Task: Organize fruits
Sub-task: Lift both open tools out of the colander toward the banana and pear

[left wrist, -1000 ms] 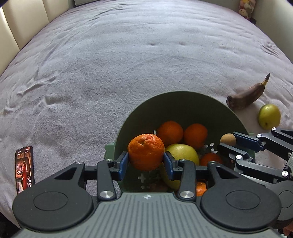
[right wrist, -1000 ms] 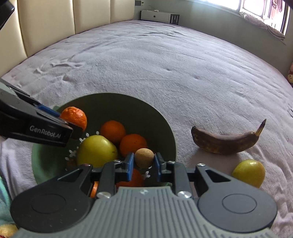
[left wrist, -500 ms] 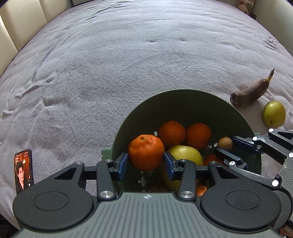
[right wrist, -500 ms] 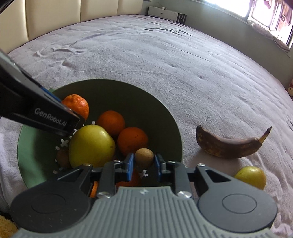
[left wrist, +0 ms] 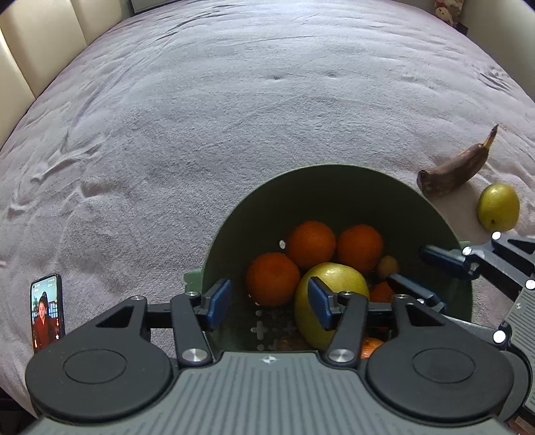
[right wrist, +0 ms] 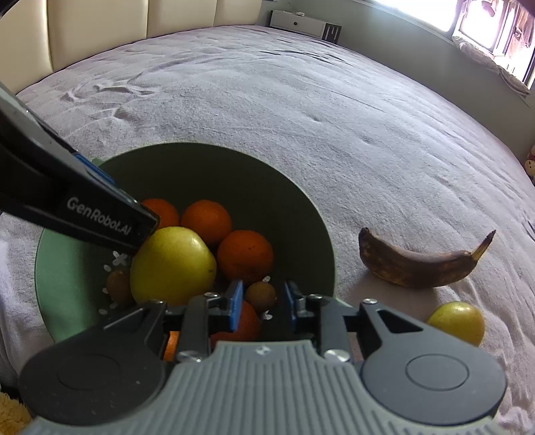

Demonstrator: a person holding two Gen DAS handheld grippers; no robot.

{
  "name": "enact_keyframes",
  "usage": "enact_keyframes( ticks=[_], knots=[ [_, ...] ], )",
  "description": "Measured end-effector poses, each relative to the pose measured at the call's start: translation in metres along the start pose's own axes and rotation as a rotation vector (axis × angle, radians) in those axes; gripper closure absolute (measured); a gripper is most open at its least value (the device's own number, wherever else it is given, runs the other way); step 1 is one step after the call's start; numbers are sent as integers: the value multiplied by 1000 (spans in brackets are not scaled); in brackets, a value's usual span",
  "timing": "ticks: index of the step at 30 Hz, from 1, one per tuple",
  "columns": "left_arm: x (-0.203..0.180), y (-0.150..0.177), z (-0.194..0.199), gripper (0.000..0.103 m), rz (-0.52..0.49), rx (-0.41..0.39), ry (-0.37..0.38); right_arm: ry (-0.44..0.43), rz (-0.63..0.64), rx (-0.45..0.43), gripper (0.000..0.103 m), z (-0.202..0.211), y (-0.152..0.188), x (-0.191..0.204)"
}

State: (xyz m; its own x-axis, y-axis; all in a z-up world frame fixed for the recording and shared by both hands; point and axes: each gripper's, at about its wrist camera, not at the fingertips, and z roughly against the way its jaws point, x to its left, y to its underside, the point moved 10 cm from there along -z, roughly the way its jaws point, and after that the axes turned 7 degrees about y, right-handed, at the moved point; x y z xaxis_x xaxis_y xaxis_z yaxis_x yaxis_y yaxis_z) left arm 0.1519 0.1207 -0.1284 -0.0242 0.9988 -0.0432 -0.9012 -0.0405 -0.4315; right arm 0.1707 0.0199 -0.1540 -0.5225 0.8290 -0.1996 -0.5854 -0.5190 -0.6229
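Both tools are parked over the green bowl [left wrist: 334, 187] near the front edge of the bed [left wrist: 234, 100]. The left tool [left wrist: 269, 302] has just been opening and its blue pads now stand wide apart with nothing pinched; an orange [left wrist: 272, 279] sits in the bowl just past the gap, clear of both pads, and the right-hand pad hangs in front of the big yellow apple [left wrist: 331, 301]. The right tool [right wrist: 262, 301] has just been opening too. The little brown fruit [right wrist: 260, 294] sits between its pads with a sliver of gap on each side, so it's let go, resting on the pile against another orange [right wrist: 245, 256].

Out on the bed, off the bowl's right side, lie a nearly black banana [right wrist: 421, 264] and a small yellow-green apple [right wrist: 456, 321], close together, neither touching the bowl.

View differences: only the left camera catches the phone [left wrist: 46, 311] standing lit up near the bed's front-left edge. Only the right camera shows the window [right wrist: 495, 30] and a white box [right wrist: 304, 23] past the bed's far edge, plus a second small brown fruit [right wrist: 118, 286] tucked left of the big apple. Each camera sees the other tool poking in from the side.
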Motion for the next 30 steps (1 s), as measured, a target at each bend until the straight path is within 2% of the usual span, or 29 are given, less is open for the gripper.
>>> enact_keyframes(
  ticks=[4, 9, 12, 15, 20, 30],
  knots=[
    [-3, -2, 6, 35, -8, -25, -3, -4, -36, -19, 60, 7, -4, -4],
    [-7, -7, 14, 33, -4, -57, 5, 2, -73, -52, 55, 22, -9, -13],
    [-11, -9, 18, 33, -9, -71, 11, 26, -89, -75, 44, 31, -13, -19],
    [-18, -11, 21, 32, -20, -87, 19, 48, -110, -88, 44, 41, -13, -29],
    [-36, -17, 29, 32, -38, -119, 40, 97, -169, -86, 36, 54, -6, -53],
    [-95, -23, 39, 32, -167, -186, 117, 189, -302, -57, 32, 71, 24, -106]
  ],
)
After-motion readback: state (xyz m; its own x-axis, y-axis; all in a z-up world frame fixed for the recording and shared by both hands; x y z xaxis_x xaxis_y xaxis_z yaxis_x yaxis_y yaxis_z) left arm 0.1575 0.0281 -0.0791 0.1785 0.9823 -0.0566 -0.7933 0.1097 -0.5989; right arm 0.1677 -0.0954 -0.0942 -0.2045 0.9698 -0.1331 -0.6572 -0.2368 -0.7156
